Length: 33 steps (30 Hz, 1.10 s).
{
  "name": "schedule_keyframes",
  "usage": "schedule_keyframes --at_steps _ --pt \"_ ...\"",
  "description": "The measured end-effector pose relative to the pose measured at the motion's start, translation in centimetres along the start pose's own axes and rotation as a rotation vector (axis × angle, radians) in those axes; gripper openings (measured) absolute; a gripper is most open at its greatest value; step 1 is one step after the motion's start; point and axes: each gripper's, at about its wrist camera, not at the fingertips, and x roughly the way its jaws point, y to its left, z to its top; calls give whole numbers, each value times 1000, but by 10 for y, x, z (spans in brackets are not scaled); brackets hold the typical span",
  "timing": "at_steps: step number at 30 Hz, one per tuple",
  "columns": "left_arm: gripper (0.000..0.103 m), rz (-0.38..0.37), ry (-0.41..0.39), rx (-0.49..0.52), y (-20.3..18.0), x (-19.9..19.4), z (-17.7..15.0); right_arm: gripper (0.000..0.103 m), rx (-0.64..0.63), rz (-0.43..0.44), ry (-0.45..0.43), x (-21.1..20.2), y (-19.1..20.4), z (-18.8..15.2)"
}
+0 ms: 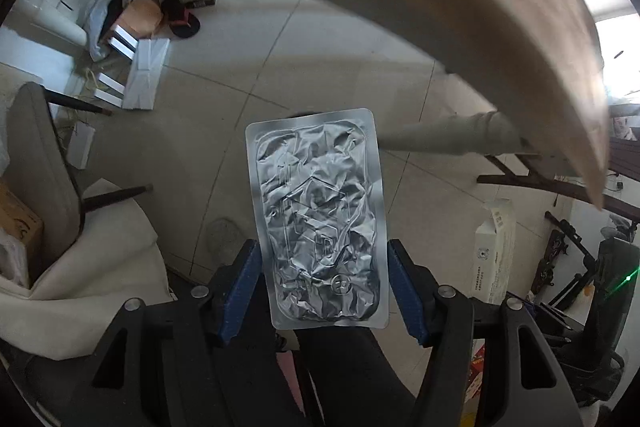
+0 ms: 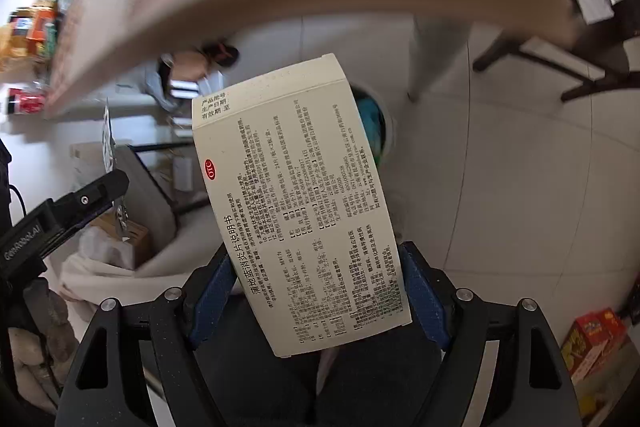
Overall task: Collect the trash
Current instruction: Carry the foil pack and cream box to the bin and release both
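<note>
Trash in hand, two pieces: one white printed cardboard medicine box (image 2: 300, 211), clenched in the right claw (image 2: 318, 291) above the tiled floor; light, crushable, best held across its flat sides. One silver crinkled foil blister sheet (image 1: 318, 219), clamped by the left claw (image 1: 322, 287); flimsy, slippery, edge-gripped.

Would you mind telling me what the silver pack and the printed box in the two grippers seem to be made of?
Silver pack: apparently metal foil, shiny, judging by its crinkled, glinting face and flat sealed border. Printed box: likely thin matte cardboard, off-white with black print, showing a crisp folded edge.
</note>
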Motion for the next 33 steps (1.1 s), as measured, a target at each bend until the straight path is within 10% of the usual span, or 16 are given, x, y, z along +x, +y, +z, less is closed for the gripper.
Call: schedule_keyframes --at_steps 14,17,33 --pt "71 -100 238 70 52 260 99 81 27 -122 61 275 -47 98" --pt "101 -87 241 60 54 273 100 82 9 -154 68 304 -51 109" --pt "101 179 60 123 57 178 50 103 -20 -170 2 273 -32 104"
